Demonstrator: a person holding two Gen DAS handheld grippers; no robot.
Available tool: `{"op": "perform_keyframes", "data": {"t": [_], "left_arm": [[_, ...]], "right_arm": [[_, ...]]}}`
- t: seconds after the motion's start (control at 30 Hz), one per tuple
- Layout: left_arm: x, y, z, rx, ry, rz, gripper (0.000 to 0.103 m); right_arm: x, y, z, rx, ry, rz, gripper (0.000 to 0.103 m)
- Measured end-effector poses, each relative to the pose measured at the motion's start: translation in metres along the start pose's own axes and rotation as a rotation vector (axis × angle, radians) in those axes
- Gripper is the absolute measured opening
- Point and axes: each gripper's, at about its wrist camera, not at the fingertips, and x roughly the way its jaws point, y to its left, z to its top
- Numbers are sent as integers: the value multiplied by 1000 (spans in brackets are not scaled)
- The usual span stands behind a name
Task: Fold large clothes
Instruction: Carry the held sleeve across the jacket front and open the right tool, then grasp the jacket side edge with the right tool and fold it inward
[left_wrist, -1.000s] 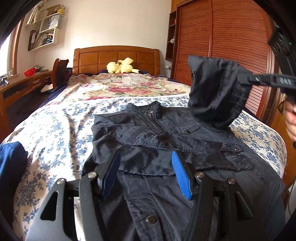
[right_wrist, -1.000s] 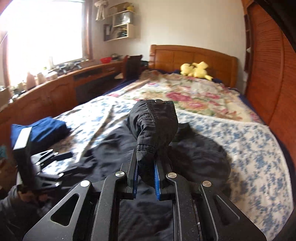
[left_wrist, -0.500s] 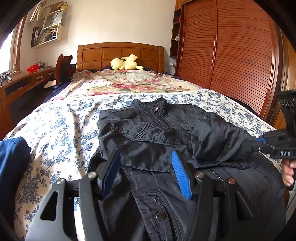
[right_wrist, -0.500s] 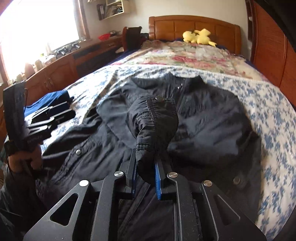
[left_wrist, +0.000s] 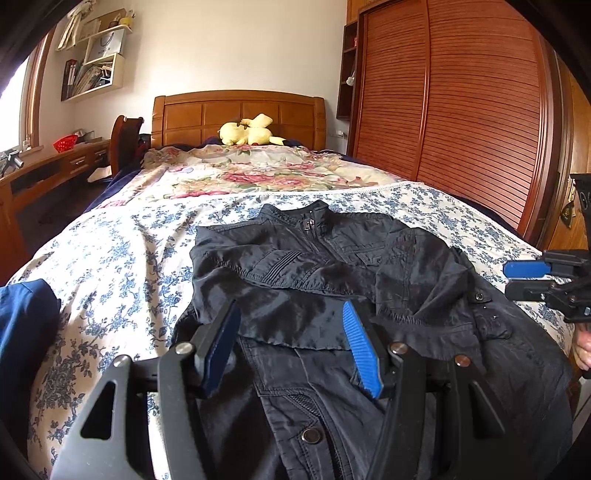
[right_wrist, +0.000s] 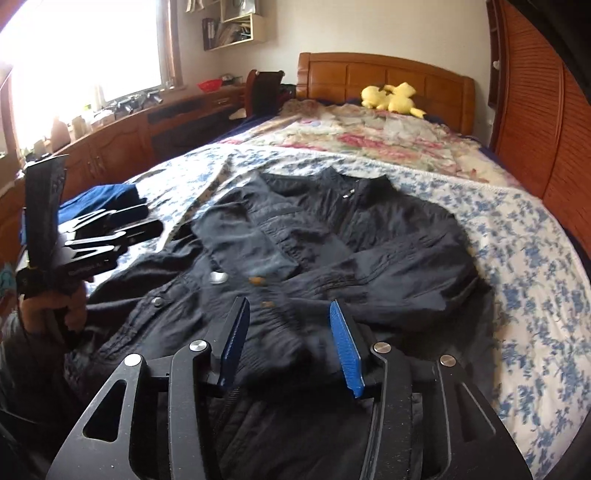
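Jacket (left_wrist: 332, 280) sleeves folded across chest, on bed (left_wrist: 122, 266).
Both sleeves lie crossed over front; left gripper (left_wrist: 291, 343) and right gripper (right_wrist: 288, 343) hover with fingers spread, empty. Next move likely calls for pinching hem, folding upward. Thin, glossy, creased dark fabric; metal snaps.

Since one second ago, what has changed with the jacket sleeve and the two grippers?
The right gripper brought the sleeve down across the black jacket, then opened and released it. The sleeve now lies folded over the chest. The left gripper stayed open above the jacket's lower part; the bed is unchanged.
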Motion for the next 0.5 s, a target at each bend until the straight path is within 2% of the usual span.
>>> {"op": "perform_keyframes", "data": {"t": [0.27,0.5], "left_arm": [[14,-13,-4,20,36,-23,57],[21,-17,-8,31,58,-20,57]], "right_arm": [[30,-28,-23,37,73,-56,47],[63,-21,-44,66,150,16,47]]}}
